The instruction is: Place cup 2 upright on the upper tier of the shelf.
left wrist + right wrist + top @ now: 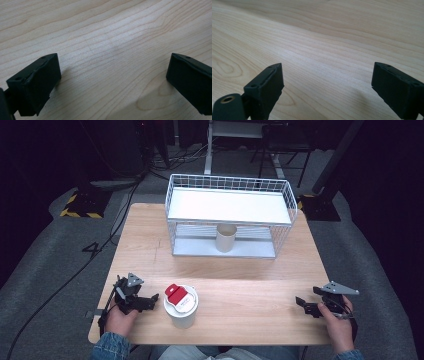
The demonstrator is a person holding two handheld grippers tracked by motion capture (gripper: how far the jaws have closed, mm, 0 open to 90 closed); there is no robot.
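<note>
Left gripper view: fingers point(35, 85) spread wide over bare table point(112, 37).

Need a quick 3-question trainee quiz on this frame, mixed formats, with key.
1. True or false: the left gripper is clamped on the white cup with the red lid tab.
2. Where does the beige cup stand? A) on the wire rack's white top shelf B) on the rack's lower level C) on the table beside the right gripper
3. Fill in: between each gripper's jaws lies only bare ____.

Key: 1 false, jaws open beside it; 2 B; 3 wood
</note>
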